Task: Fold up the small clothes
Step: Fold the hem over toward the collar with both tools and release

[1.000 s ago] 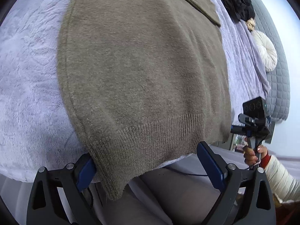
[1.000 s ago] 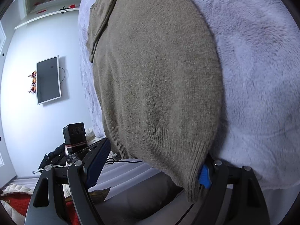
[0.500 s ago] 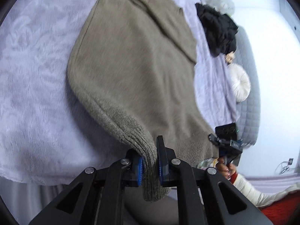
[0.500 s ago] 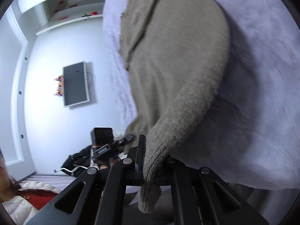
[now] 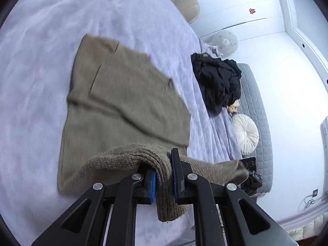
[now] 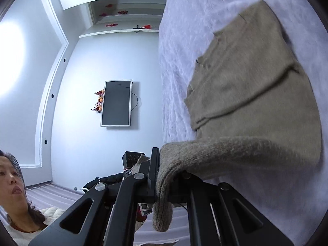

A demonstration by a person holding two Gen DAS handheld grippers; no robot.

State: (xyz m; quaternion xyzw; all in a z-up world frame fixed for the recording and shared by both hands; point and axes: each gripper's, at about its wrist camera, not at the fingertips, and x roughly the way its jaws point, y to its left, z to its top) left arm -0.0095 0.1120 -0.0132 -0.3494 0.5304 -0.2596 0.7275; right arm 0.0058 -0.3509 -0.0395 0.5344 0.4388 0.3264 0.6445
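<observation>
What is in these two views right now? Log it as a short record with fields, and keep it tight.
garment: brown knit sweater, upper part flat on the bed, hem lifted
surface: fuzzy lavender blanket
left claw: shut on one corner of the ribbed hem
right claw: shut on the other hem corner
hem state: raised off the blanket, corners dangling below the claws
nearby: black clothes in a heap, round cream cushion
wall: dark screen
</observation>
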